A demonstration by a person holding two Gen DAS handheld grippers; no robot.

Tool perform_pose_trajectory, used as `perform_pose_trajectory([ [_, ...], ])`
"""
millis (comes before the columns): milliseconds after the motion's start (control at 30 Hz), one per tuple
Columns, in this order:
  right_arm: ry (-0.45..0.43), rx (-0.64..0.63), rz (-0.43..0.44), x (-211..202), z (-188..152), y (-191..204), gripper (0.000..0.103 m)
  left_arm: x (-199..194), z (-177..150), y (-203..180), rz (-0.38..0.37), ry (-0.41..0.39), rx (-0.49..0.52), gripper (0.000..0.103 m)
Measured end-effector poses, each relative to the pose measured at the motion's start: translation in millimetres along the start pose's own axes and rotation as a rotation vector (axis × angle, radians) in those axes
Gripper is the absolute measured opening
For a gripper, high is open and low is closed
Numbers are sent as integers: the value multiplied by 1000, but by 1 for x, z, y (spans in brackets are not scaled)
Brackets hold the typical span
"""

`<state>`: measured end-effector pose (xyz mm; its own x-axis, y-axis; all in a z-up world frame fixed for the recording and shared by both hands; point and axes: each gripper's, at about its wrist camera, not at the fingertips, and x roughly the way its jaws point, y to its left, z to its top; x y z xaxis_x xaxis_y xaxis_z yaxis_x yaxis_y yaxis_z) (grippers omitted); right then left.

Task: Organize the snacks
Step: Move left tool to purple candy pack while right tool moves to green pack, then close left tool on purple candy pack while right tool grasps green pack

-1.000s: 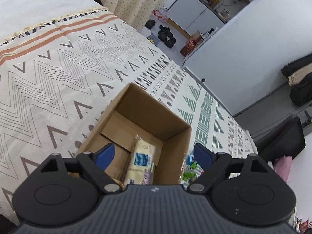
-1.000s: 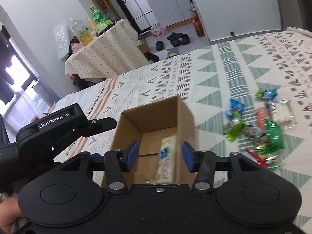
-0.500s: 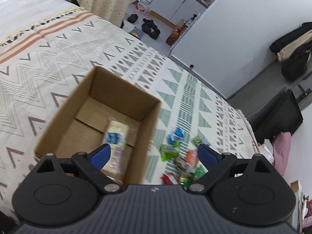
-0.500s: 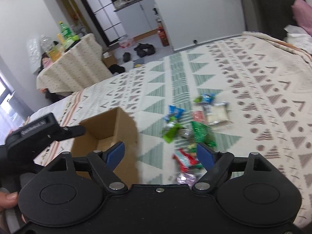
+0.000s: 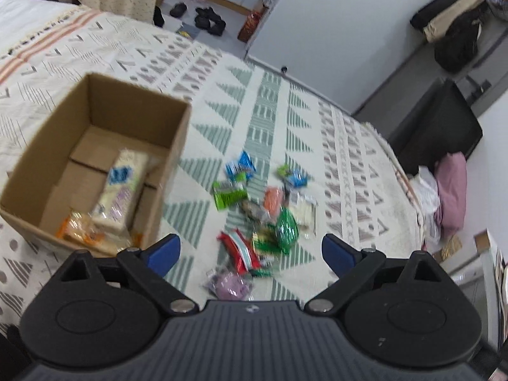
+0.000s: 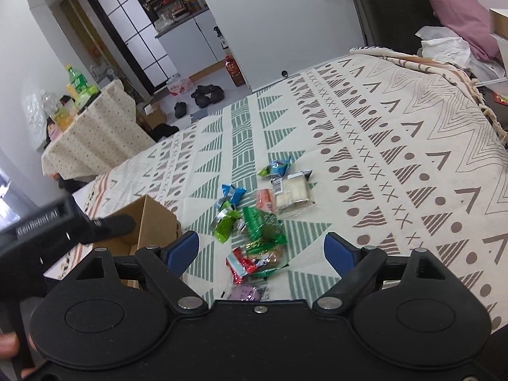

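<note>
Both tongs (image 5: 250,252) hover empty above scattered snacks (image 5: 266,209) beside box (image 5: 95,104).

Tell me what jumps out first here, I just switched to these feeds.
A bright heap of snack packets lies loose on the patterned bedspread, straight ahead of both grippers. Beside it stands an open cardboard box with a long pale packet and an orange one already inside. The left gripper is wide open and empty; the right gripper is opening, with nothing between its fingers.
</note>
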<state>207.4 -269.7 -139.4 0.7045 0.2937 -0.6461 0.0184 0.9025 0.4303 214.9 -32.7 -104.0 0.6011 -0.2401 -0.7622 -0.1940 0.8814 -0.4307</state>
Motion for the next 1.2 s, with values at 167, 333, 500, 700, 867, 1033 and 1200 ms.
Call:
perform_pose_trajectory([
  [167, -4, 0, 38, 1, 2, -16, 85, 17, -18, -8, 23, 37, 46, 94],
  [333, 0, 13, 78, 9, -2, -34, 85, 35, -28, -10, 61, 62, 64, 93],
  [500, 10, 55, 112, 20, -6, -54, 85, 48, -38, -9, 91, 80, 40, 91],
  [700, 31, 96, 136, 37, -7, -68, 84, 67, -50, -14, 136, 110, 64, 86],
  [867, 44, 70, 162, 51, -8, -68, 83, 83, -54, -8, 173, 127, 48, 80],
  [1033, 46, 79, 176, 63, -6, -72, 78, 101, -56, -4, 205, 143, 43, 71],
  [1200, 70, 65, 208, 75, -7, -71, 77, 114, -57, 2, 207, 158, 17, 51],
])
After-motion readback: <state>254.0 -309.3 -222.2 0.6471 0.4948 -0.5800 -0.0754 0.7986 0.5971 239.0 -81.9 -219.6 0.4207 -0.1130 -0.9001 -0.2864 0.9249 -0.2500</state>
